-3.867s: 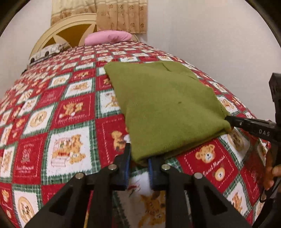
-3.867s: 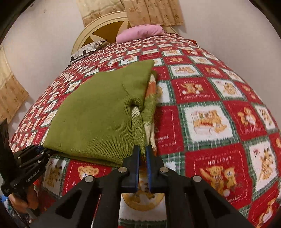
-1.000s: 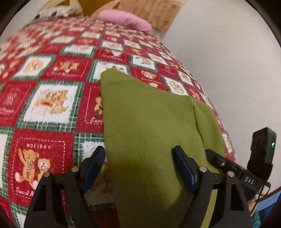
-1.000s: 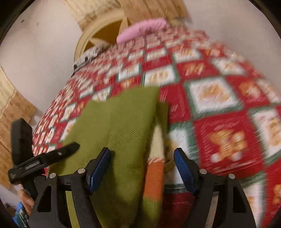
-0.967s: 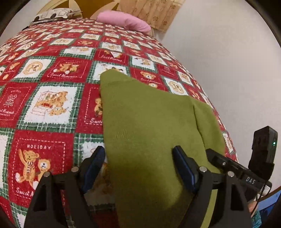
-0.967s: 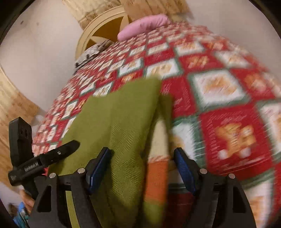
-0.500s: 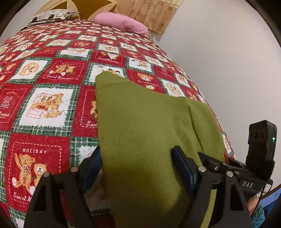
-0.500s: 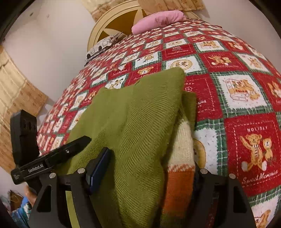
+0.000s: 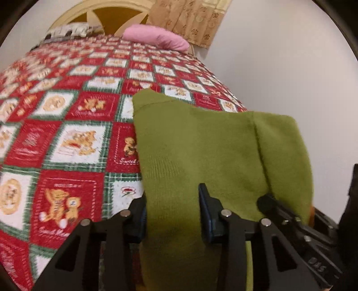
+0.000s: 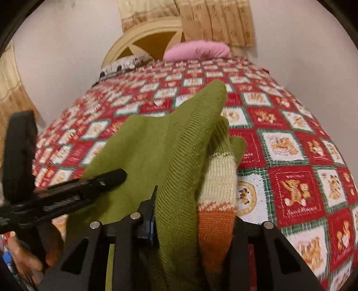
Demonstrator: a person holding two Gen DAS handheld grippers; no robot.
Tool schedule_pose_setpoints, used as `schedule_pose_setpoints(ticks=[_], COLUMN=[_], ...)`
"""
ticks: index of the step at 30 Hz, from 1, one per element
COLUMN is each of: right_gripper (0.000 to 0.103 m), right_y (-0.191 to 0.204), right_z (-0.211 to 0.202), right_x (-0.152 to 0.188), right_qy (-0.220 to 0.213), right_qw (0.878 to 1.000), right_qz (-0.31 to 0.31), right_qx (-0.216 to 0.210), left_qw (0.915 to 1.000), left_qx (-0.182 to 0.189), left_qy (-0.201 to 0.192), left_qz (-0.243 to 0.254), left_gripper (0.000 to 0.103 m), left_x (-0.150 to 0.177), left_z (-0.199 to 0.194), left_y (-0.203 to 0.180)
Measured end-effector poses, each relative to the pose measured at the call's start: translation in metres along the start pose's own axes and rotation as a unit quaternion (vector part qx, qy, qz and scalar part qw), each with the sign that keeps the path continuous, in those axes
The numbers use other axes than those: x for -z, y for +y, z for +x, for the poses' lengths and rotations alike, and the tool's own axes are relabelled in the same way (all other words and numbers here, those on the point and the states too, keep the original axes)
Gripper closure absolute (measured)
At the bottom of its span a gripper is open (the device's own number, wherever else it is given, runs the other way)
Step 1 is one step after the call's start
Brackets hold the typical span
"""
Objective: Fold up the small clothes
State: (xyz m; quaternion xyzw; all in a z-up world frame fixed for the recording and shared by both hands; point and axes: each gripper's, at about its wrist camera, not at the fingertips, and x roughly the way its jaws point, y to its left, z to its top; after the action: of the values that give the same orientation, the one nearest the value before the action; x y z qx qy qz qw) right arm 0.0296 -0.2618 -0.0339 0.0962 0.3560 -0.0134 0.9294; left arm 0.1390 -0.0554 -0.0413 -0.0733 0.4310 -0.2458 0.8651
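Observation:
A folded green knit sweater (image 9: 201,143) with a cream and orange striped part (image 10: 219,179) is lifted at its near end above the red patchwork bedspread (image 9: 73,143). My left gripper (image 9: 172,212) grips the left side of the thick fold, its jaws held apart by the cloth. My right gripper (image 10: 192,215) grips the right side, green and striped layers bunched between its jaws. Each gripper shows in the other's view, the right one (image 9: 290,215) and the left one (image 10: 73,188). The sweater's far end still rests on the bed.
A pink pillow (image 9: 156,39) and a cream headboard (image 10: 145,35) stand at the far end. A white wall (image 9: 290,67) runs along the bed's right side. A patterned curtain (image 10: 214,20) hangs behind.
Both grippers have closed in on the thick fold and raised the sweater's near end. The cloth now hangs steeper and nearer to both cameras.

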Motion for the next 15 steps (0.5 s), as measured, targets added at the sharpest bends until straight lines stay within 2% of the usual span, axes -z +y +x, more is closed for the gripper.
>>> schedule_pose_setpoints(ticks=[8,12,15], right_gripper=[0.07,0.07,0.07], right_y=[0.03,0.043,0.051], right_z=[-0.077,-0.113,-0.139], right_x=[0.013,0.025,0.037], right_qy=[-0.054,-0.076,-0.091], right_qw=[0.998,0.997,0.995], right_qz=[0.023,0.033,0.034], right_qx=[-0.005,-0.005,-0.003], left_qw=[0.9979,0.9953,0.9942], left_qx=[-0.019,-0.035,-0.034], left_qy=[-0.038,-0.051,-0.055], left_qz=[0.049,0.074,0.086], left_gripper=[0.063,0.063,0.064], left_x=[0.013,0.023,0.029], left_z=[-0.063,-0.089,-0.099], left_y=[-0.025,-0.039,-0.045])
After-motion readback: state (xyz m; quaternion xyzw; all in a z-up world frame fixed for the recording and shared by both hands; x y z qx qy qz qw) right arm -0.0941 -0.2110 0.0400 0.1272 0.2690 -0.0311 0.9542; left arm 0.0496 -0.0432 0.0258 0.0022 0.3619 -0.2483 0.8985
